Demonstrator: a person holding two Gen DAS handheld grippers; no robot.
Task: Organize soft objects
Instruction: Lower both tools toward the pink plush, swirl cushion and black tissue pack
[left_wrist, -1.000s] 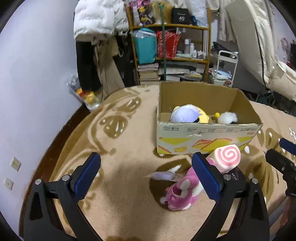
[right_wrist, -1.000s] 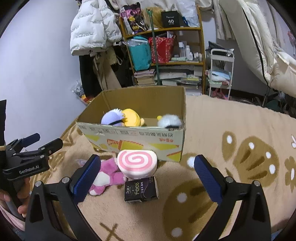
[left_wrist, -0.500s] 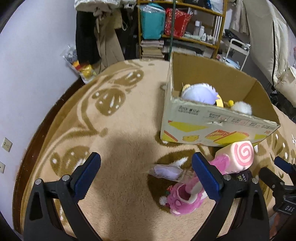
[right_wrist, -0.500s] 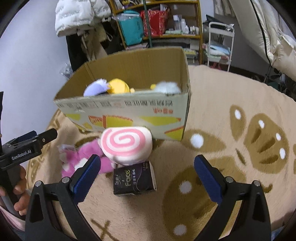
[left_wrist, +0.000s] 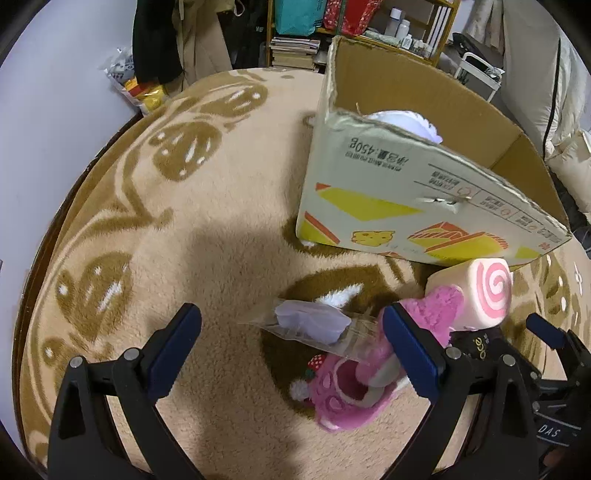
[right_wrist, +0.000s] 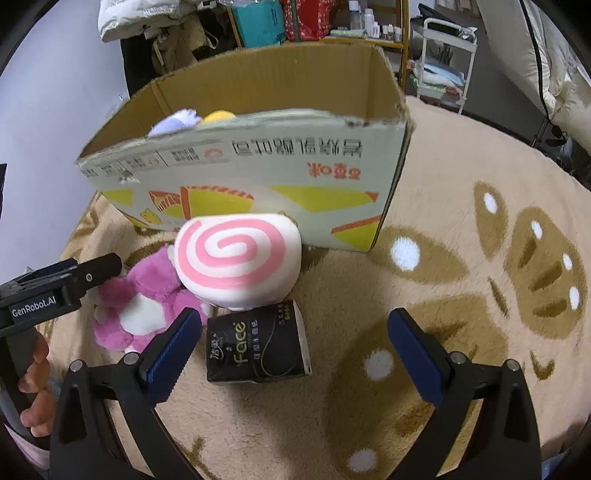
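An open cardboard box (left_wrist: 424, 206) (right_wrist: 258, 162) stands on the tan rug and holds a lilac and a yellow plush (right_wrist: 218, 117). In front of it lie a pink plush toy (left_wrist: 354, 391) (right_wrist: 147, 306), a pink-swirl roll cushion (right_wrist: 236, 258) (left_wrist: 480, 291), a black tissue pack (right_wrist: 255, 343) and a clear bag with a lilac item (left_wrist: 310, 325). My left gripper (left_wrist: 291, 350) is open, low over the clear bag and pink plush. My right gripper (right_wrist: 291, 350) is open just above the tissue pack. Each gripper shows at the edge of the other's view.
The patterned tan rug (left_wrist: 184, 221) covers the floor. Behind the box stand a cluttered shelf (right_wrist: 314, 22), hanging coats (left_wrist: 166, 40) and a white trolley (right_wrist: 443, 59). A pale wall (left_wrist: 44, 92) rises at the left. A hand (right_wrist: 33, 391) holds the left gripper.
Both grippers have dropped lower and moved forward toward the toys in front of the box. Both stay open, and nothing on the rug has shifted.
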